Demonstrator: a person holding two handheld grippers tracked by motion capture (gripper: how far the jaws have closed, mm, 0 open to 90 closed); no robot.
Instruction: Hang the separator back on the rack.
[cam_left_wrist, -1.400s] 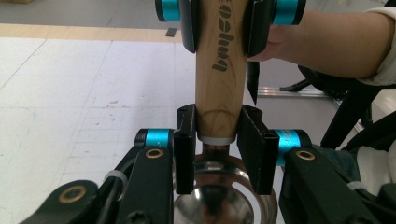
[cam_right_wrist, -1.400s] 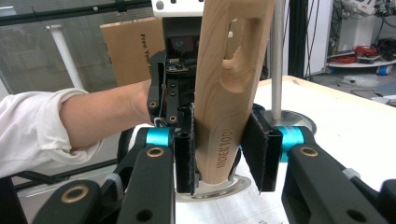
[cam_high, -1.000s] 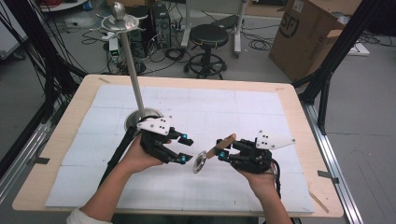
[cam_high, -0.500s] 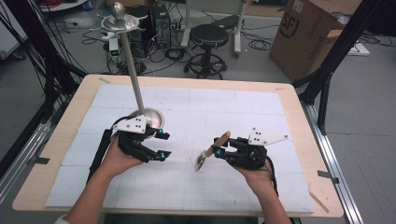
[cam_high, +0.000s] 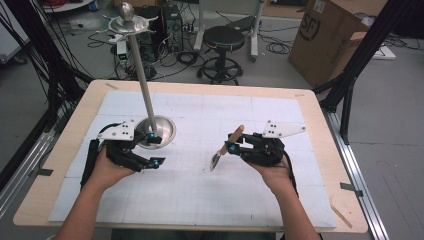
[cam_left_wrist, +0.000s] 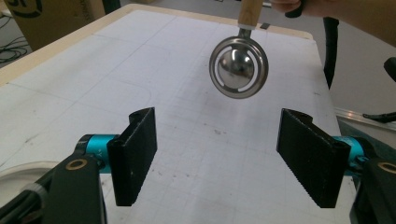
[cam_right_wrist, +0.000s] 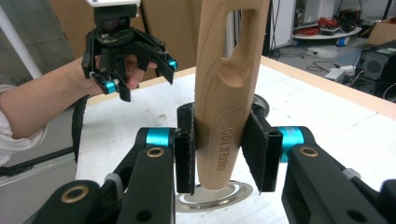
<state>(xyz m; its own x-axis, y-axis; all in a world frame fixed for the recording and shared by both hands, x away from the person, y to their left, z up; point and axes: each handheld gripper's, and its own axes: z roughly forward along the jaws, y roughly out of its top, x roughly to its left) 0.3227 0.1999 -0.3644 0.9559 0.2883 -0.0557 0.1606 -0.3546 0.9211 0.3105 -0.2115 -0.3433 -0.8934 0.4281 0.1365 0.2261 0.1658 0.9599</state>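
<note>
A utensil with a wooden handle (cam_high: 235, 136) and a round metal head (cam_high: 216, 160) hangs tilted over the white mat, head down to the left. My right gripper (cam_high: 231, 148) is shut on that handle (cam_right_wrist: 229, 93), and the metal head (cam_right_wrist: 215, 196) shows below the jaws. My left gripper (cam_high: 157, 151) is open with nothing between its jaws, right beside the round base (cam_high: 162, 131) of a tall metal stand (cam_high: 142, 75). In the left gripper view the open gripper (cam_left_wrist: 224, 158) faces the utensil's head (cam_left_wrist: 238, 70) from a short distance. The left gripper (cam_right_wrist: 140, 74) also appears across the table in the right gripper view.
The stand's pole leans toward the back left and ends in a dish and knob (cam_high: 127, 20). A white gridded mat (cam_high: 225, 110) covers the wooden table (cam_high: 320, 105). Behind the table are a stool (cam_high: 225, 40) and a cardboard box (cam_high: 332, 40).
My left gripper has drawn back to the left, away from the utensil's head, and now sits by the stand's base. The right gripper still holds the utensil in nearly the same spot.
</note>
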